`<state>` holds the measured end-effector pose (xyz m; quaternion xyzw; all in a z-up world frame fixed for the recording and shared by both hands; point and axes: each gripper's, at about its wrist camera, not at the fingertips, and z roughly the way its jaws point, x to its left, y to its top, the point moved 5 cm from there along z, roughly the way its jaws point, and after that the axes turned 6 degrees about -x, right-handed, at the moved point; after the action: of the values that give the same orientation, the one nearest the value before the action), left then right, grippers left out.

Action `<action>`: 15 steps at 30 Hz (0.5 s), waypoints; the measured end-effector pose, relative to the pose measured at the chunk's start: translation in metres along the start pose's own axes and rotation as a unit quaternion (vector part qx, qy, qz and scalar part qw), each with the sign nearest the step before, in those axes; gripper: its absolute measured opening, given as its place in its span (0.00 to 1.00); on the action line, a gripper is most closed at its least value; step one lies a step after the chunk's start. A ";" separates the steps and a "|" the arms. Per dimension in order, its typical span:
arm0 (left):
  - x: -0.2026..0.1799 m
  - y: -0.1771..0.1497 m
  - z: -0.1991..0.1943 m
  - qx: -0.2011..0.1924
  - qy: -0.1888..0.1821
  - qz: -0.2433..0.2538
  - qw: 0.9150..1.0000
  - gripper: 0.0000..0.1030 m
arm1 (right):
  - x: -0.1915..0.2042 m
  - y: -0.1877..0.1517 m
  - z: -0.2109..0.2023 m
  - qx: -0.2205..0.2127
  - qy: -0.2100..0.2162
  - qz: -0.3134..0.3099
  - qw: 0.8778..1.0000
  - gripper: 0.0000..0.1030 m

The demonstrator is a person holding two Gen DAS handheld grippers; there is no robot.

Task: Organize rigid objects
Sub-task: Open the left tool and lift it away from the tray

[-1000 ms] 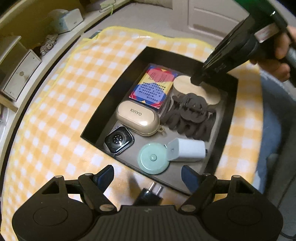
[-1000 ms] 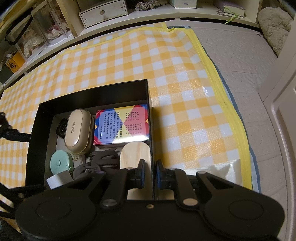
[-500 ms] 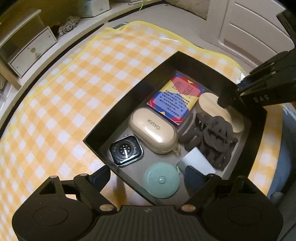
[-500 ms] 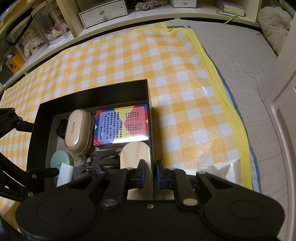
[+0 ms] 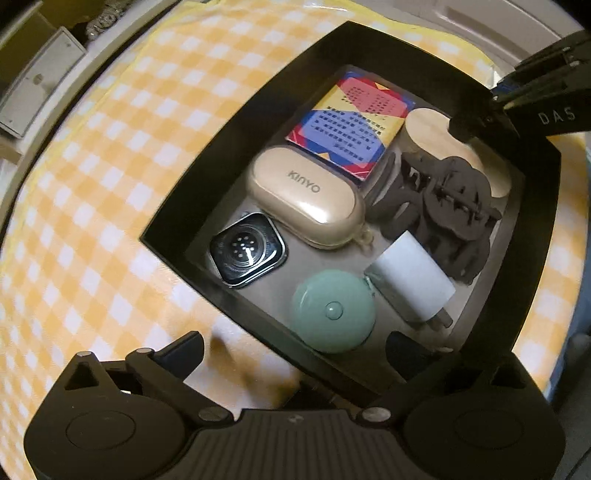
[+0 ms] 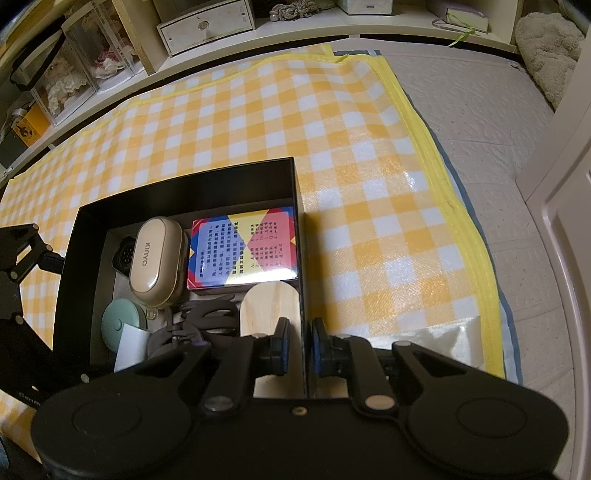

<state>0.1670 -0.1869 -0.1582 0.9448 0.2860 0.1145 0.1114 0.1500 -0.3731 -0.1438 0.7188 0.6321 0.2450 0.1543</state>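
Observation:
A black box (image 5: 229, 122) sits on the yellow checked cloth. It holds a colourful card box (image 5: 351, 125), a beige earbud case (image 5: 306, 199), a watch (image 5: 247, 254) lying face down, a green round tape measure (image 5: 332, 310), a white charger (image 5: 410, 291), a dark hair claw (image 5: 450, 218) and a wooden piece (image 5: 428, 129). My left gripper (image 5: 293, 347) hangs over the box's near wall, its jaws opening wide and pressing on nothing. My right gripper (image 6: 301, 343) is shut on the box's right wall (image 6: 299, 229).
The checked cloth (image 6: 258, 110) spreads beyond the box on a pale padded floor (image 6: 480, 122). Low shelves with a white drawer unit (image 6: 207, 22) and clear boxes run along the far side. A white door (image 6: 569, 221) stands at the right.
The left gripper has sunk closer to the box and rolled a little, and its jaws have spread wider. The right gripper has stayed on the box wall.

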 end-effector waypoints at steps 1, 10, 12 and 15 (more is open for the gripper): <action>0.000 0.001 0.001 -0.001 -0.003 -0.003 1.000 1.00 | 0.000 0.000 0.000 0.000 0.000 0.000 1.000 0.14; 0.027 0.004 0.008 -0.006 0.046 -0.051 0.998 1.00 | 0.000 0.000 -0.001 0.000 -0.001 -0.001 1.000 0.14; 0.029 0.003 0.006 -0.010 0.045 -0.053 0.998 1.00 | 0.000 0.000 -0.001 0.000 -0.001 -0.002 1.000 0.15; 0.030 0.002 0.001 -0.017 0.038 -0.057 0.997 1.00 | 0.000 0.000 -0.001 0.000 0.000 -0.001 1.000 0.15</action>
<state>0.1924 -0.1720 -0.1540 0.9199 0.3419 0.1482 0.1225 0.1495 -0.3729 -0.1431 0.7185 0.6326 0.2444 0.1544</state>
